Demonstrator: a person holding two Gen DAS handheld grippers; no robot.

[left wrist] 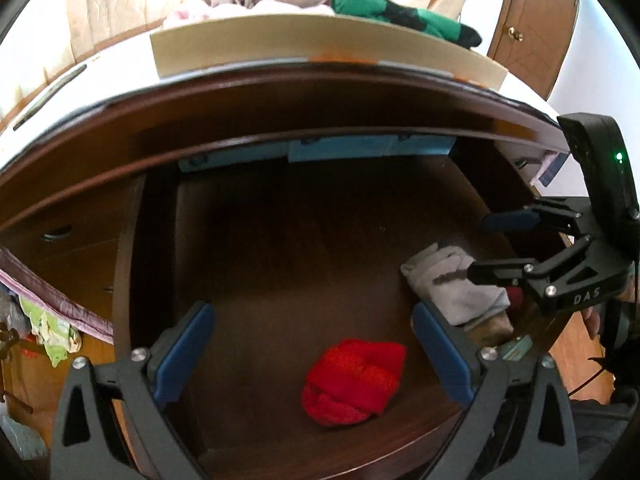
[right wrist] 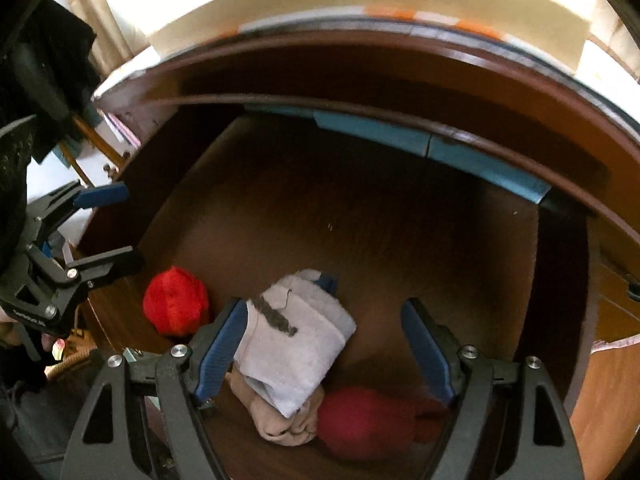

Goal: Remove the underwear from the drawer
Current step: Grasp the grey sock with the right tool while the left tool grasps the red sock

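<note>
The wooden drawer stands pulled out, and both grippers point down into it. A bright red folded underwear lies on the drawer floor below my left gripper, which is open with its pads clear of the cloth. A grey-white folded underwear rests on a beige piece, beside a dark red one. My right gripper hangs open above them, its left pad at the grey-white piece's edge. Each gripper appears in the other's view: the right gripper and the left gripper.
A cardboard box stands on the dresser top above the drawer, with pink, beige and green clothes piled in it. Blue tape runs along the drawer's back. Cluttered items lie at the left. A wooden door is at the far right.
</note>
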